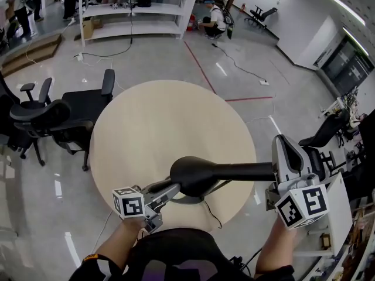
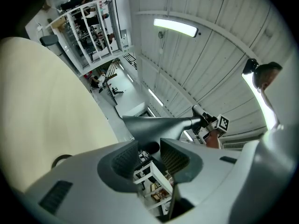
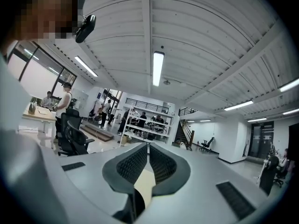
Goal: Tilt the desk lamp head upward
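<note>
Black desk lamp [image 1: 196, 174] sits near the 6 o'clock edge of the round beige surface [image 1: 170, 116]. Its head looks roughly level, and its neck [image 1: 246, 170] runs off toward 3 o'clock. The left claw [image 2: 150, 149] comes in from about 7 o'clock with its jaws apart and its tips just under the head. There's something dark right at the tips, but I can't tell if it's touching. The right claw [image 3: 148, 158] is at the far end of the neck, jaws pretty much together with nothing between them, aimed toward 12 o'clock. Office chairs [image 1: 58, 113] are parked at 9 o'clock of the surface.
</note>
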Demonstrator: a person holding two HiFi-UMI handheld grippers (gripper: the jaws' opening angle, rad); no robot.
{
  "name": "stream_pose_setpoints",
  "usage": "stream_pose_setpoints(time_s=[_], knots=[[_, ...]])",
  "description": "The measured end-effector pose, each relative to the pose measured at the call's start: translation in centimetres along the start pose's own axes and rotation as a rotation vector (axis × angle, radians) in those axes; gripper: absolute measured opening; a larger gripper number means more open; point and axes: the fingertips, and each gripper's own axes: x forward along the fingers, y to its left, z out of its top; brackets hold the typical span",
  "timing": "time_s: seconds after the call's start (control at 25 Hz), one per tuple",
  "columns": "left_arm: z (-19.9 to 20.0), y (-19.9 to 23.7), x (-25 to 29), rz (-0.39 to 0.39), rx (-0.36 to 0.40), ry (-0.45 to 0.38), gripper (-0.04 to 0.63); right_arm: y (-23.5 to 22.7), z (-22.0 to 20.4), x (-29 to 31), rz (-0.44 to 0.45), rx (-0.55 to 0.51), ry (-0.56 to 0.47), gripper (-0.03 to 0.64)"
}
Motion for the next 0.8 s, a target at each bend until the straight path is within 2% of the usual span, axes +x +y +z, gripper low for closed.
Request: stream_pose_setpoints(time_s=[0.16,0.32,0.8], knots=[[0.2,-0.2,0.0,0.006,-0.004,0.002,0.189,-0.4,0.0,-0.2,0.005,0.028,-0.009,0.011],[1.3,-0.8,-0.4,0.01,-0.003,-0.04,0.178,-0.8,-0.5,-0.6,0.024,0.065,-0.004,0.011],[6.8,-4.3,-1.3,0.022,0.129,-0.113,0.147,-2.6,-2.9,-2.6,0.022,0.172,-0.015,0.01]])
